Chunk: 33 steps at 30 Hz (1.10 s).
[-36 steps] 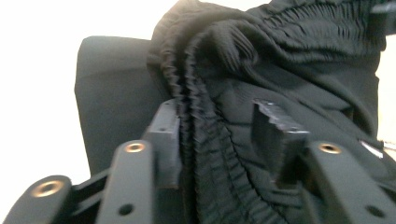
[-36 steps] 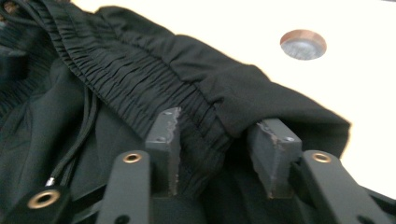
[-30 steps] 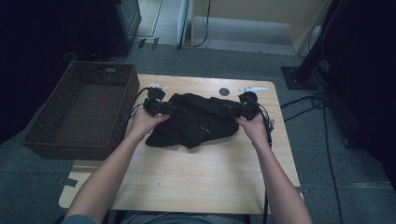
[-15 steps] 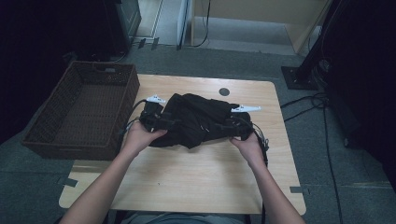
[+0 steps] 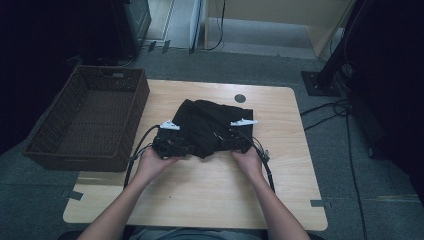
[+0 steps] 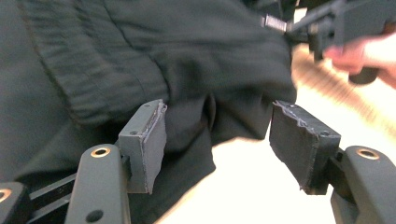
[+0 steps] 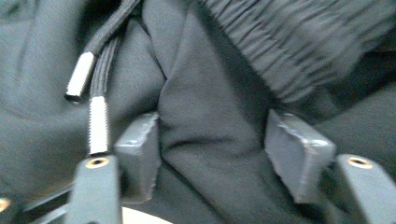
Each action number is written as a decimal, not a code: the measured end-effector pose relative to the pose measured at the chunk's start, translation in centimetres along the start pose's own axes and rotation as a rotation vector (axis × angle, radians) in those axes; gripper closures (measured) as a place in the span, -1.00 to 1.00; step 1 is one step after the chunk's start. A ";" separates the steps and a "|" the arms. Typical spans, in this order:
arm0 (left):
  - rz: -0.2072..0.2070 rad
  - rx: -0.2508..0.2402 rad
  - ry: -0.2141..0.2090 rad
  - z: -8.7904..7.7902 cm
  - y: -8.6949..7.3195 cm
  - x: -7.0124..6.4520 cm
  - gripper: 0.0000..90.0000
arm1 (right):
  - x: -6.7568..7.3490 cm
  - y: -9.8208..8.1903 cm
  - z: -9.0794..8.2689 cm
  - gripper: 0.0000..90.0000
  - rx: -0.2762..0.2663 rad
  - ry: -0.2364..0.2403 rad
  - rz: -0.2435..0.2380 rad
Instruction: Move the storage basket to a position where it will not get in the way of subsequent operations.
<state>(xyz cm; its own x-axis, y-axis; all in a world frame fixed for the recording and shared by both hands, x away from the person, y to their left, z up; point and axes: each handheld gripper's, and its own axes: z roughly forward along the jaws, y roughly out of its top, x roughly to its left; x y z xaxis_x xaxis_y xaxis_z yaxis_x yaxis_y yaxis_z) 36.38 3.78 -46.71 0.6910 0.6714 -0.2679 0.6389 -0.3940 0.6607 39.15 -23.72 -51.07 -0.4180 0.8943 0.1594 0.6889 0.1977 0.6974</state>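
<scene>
A black garment [image 5: 205,125] lies bunched in the middle of the wooden table [image 5: 210,195]. My left gripper [image 5: 190,149] is at its near left corner. In the left gripper view the jaws [image 6: 218,112] stand wide, with a hanging fold of cloth [image 6: 187,135] beside one pad and bare table showing by the other. My right gripper [image 5: 229,142] is at the near right corner. Its jaws [image 7: 212,116] have just been closing a little, and a fold of the garment [image 7: 215,130] lies loosely between the pads. A drawstring with metal tips [image 7: 86,70] hangs to their left.
A dark wicker basket [image 5: 85,150] stands at the table's left edge, with nothing visible inside. A small dark round spot [image 5: 240,98] marks the tabletop behind the garment. Cables [image 5: 142,145] trail from the grippers toward the person. The person's other hand [image 6: 369,51] is at the left gripper view's upper right.
Both hands came toward the person and closer together, sinking to the table. The garment came along and went from spread wide to a narrower bunch.
</scene>
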 end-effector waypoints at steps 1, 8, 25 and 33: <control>-0.004 0.003 -0.005 0.1 -0.1 0.0 -0.19 | 0.1 -0.1 0.1 0.08 -0.008 -0.021 -0.030; -0.011 -0.007 -0.032 -0.1 -0.4 -0.7 -0.21 | 1.6 -0.1 -0.9 0.87 0.054 0.047 -0.043; -0.004 0.004 -0.023 0.9 -1.6 -1.4 -0.25 | 2.8 -3.4 -7.3 0.35 -0.002 0.133 -0.039; -0.013 -0.005 -0.005 1.6 -1.9 -0.8 0.63 | 2.0 -3.6 -6.3 0.67 0.058 0.102 -0.040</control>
<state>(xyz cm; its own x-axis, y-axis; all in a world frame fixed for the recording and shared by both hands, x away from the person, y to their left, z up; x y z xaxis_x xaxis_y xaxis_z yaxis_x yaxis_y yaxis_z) 35.22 2.99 -48.85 0.6846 0.6732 -0.2795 0.6459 -0.3826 0.6606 32.14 -25.22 -48.82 -0.5020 0.8402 0.2050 0.7025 0.2578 0.6633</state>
